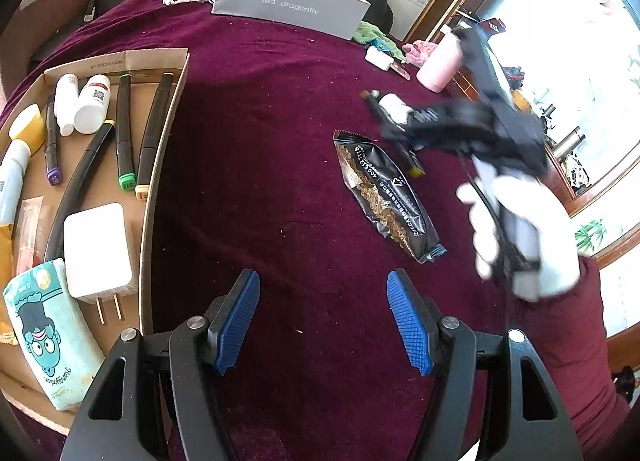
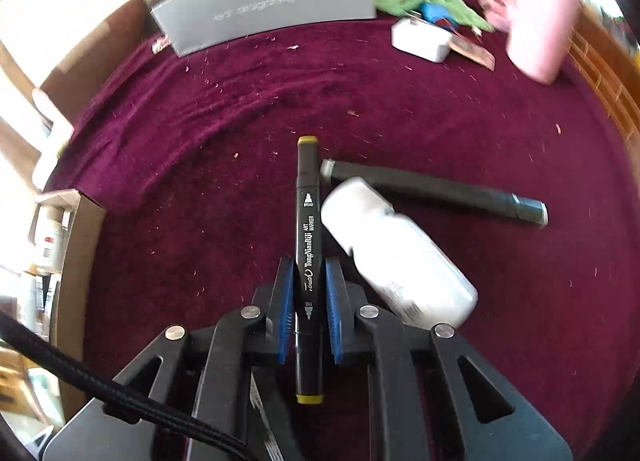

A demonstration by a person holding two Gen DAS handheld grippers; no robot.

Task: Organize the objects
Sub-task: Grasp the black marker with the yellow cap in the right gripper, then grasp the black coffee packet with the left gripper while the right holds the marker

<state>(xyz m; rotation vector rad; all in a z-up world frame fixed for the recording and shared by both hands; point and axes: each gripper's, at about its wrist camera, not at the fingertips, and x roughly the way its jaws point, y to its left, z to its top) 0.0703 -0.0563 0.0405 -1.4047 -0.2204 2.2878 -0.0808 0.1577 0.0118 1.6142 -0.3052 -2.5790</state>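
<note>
My right gripper [image 2: 308,273] is shut on a black art marker with olive caps [image 2: 307,245], held above the maroon cloth. A white bottle [image 2: 396,257] and a black marker with grey ends [image 2: 436,191] lie just right of it. In the left wrist view the right gripper [image 1: 404,129] hovers blurred over the marker with olive caps [image 1: 412,159] and the white bottle [image 1: 394,105]. My left gripper [image 1: 324,321] is open and empty above the cloth. A cardboard tray [image 1: 160,165] at left holds several markers, white bottles, a white charger [image 1: 98,249] and a tissue pack [image 1: 52,337].
A black snack packet [image 1: 386,197] lies on the cloth between the grippers. A grey box [image 1: 290,1] stands at the back. A pink cup [image 1: 440,63], a small white case [image 1: 378,57] and green cloth [image 1: 372,33] sit at the far right by the wooden edge.
</note>
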